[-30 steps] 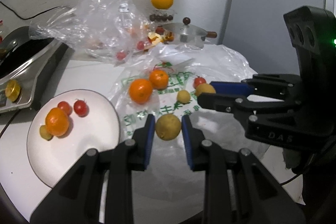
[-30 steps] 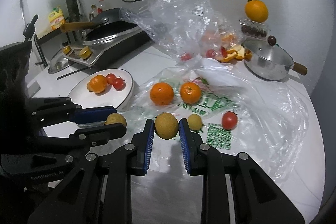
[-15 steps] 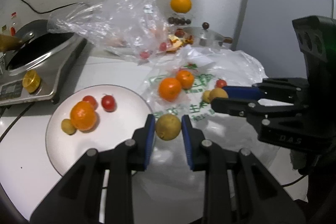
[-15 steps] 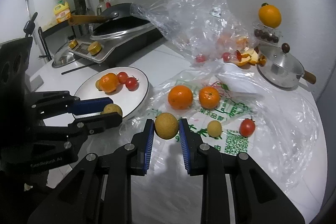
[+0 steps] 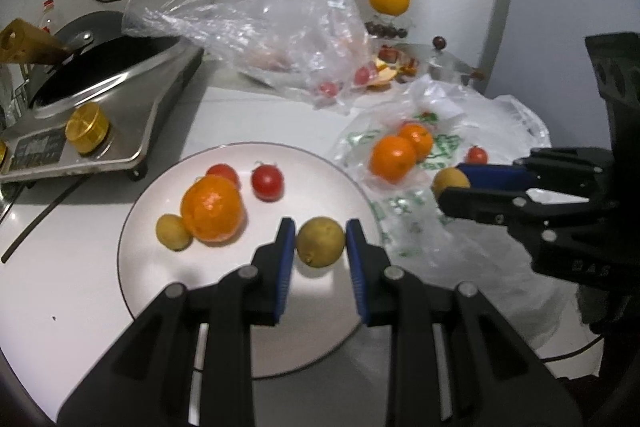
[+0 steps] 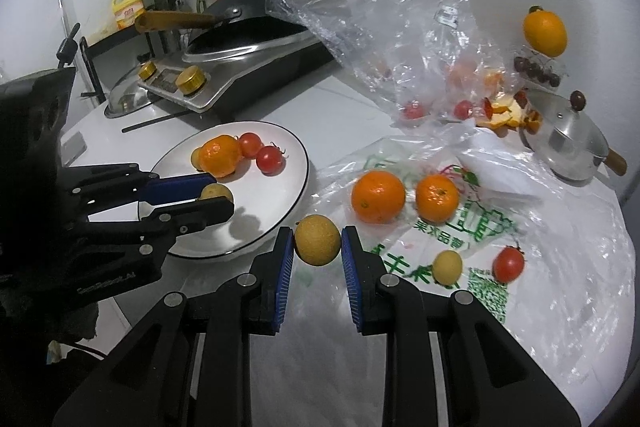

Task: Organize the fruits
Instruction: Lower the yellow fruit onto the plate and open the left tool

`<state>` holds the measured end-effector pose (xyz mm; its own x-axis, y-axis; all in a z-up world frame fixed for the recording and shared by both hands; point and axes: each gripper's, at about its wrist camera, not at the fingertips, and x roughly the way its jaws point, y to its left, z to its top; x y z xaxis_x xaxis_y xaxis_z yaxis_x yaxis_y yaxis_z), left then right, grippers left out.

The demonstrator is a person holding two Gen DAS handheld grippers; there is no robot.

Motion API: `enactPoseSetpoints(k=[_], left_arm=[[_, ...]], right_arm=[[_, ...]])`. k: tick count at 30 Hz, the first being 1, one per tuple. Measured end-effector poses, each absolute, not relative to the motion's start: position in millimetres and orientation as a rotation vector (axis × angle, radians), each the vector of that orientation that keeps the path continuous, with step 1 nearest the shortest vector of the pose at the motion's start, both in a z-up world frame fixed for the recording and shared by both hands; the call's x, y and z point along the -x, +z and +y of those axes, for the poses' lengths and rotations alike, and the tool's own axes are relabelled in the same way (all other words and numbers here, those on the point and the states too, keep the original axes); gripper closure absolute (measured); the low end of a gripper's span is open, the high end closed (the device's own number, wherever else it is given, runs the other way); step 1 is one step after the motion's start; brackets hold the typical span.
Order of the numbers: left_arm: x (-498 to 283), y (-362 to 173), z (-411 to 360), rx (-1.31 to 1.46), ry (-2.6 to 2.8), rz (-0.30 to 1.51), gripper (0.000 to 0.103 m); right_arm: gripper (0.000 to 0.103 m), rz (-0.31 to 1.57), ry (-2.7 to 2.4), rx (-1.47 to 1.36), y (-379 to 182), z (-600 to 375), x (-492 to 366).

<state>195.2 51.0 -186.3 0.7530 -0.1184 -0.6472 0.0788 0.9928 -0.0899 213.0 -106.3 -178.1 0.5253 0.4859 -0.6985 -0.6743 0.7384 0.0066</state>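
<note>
White countertop holds the plate (image 5: 132, 291), already carrying one orange, two tomatoes and a small yellow fruit, while the left gripper (image 5: 320, 241) and right gripper (image 6: 317, 242) each clamp a yellow-brown fruit, leaving two oranges (image 6: 378, 196), a tomatoe and a yellow fruit on the plastic bag (image 6: 560, 267).

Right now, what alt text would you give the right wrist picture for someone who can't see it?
The right tool grips a yellow-brown fruit beside a white plate of fruit, while the left tool holds a similar fruit over the plate. Two oranges, a tomato and a small yellow fruit lie on a plastic bag.
</note>
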Motion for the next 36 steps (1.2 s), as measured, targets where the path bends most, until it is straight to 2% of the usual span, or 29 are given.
enactPoseSetpoints(k=[27,29,36], left_arm=[[-223,-206,59,0.019,-0.061,0.76,0.075],[-223,-206,59,0.02,-0.062,0.763,0.068],[-214,-196,60,0.04,-0.089,0.73,0.064]], right_arm=[[0.076,0.765,0.73,0.282,-189,-94,-233],[0.076,0.763,0.726,0.284,-188,-95,-232],[0.076,0.754,0.718,0.296,-185,-92,-227]])
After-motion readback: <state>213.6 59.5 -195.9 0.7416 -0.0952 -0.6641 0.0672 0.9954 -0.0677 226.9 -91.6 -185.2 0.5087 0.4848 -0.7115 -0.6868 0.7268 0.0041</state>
